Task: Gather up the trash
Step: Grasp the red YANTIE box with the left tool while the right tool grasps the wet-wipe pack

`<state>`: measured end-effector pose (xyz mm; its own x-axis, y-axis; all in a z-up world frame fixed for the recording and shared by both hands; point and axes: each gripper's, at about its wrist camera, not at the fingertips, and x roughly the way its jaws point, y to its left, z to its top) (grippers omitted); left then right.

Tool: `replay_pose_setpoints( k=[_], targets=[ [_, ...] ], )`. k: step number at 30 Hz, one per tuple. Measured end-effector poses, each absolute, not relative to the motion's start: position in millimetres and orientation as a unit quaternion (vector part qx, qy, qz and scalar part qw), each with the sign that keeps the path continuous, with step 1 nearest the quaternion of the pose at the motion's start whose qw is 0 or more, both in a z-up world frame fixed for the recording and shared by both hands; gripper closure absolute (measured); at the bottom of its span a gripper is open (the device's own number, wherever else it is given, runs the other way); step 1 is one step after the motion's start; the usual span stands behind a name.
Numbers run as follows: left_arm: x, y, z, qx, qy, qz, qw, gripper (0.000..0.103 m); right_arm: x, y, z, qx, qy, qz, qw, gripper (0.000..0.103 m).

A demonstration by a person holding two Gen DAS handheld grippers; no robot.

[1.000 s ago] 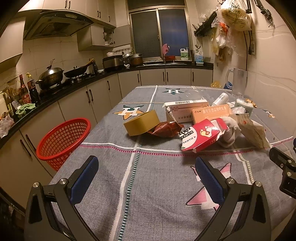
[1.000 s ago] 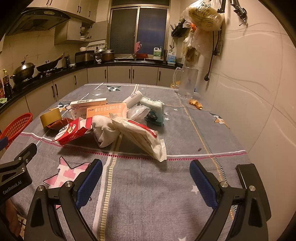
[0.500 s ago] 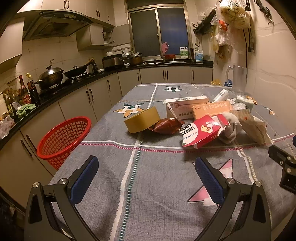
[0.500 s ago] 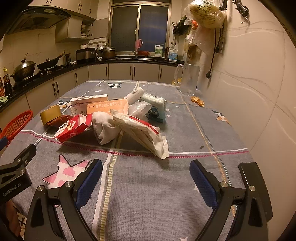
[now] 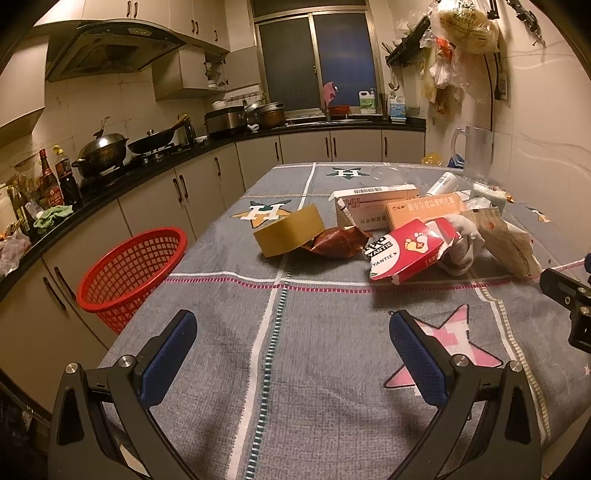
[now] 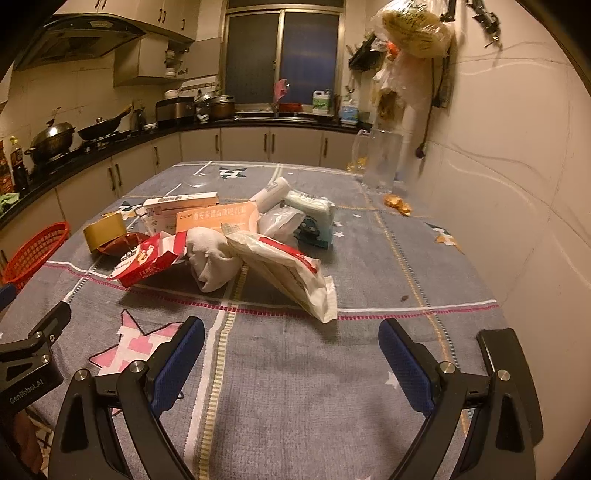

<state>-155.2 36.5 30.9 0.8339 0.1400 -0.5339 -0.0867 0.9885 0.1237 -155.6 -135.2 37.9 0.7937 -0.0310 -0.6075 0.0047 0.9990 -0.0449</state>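
Observation:
A heap of trash lies mid-table: a tape roll [image 5: 290,235], a brown crumpled wrapper [image 5: 338,242], a red carton [image 5: 406,253] [image 6: 147,264], white and orange boxes [image 5: 376,206] [image 6: 216,218], a grey-white cloth wad [image 6: 210,262] and a white-red packet [image 6: 291,273]. A red mesh basket [image 5: 129,275] [image 6: 33,253] stands off the table's left edge. My left gripper [image 5: 291,354] is open above the near cloth, short of the heap. My right gripper [image 6: 291,350] is open too, just before the packet. Both hold nothing.
The table [image 5: 221,369] wears a grey cloth with stars. A clear jug [image 6: 380,162] and orange scraps [image 6: 397,205] sit at the far right by the wall [image 6: 517,184]. Kitchen counters with pots [image 5: 99,155] run along the left and back. Bags [image 6: 410,33] hang on the wall.
Both grippers have edged a little back and up from the heap, so the trash looks slightly farther off. Their fingers stay apart and nothing on the table has moved.

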Motion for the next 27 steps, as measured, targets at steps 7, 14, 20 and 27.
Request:
replay_pose_setpoints(
  k=[7,14,20,27],
  targets=[
    [-128,32,40,0.049,0.313,-0.014,0.948,0.0,-133,-147,51,-0.04,0.326,0.051,0.943,0.008],
    [-90,25,37,0.051,0.362,-0.085,0.927,0.007,-100,-150,50,-0.066,0.347,0.121,0.928,0.015],
    [-73,3,33,0.11,0.374,-0.118,0.913,0.007,-66,-148,33,-0.098,0.375,0.13,0.913,0.028],
    [-57,-14,26,0.149,0.37,-0.113,0.91,0.007,-58,-158,25,-0.069,0.396,0.131,0.906,0.073]
  ],
)
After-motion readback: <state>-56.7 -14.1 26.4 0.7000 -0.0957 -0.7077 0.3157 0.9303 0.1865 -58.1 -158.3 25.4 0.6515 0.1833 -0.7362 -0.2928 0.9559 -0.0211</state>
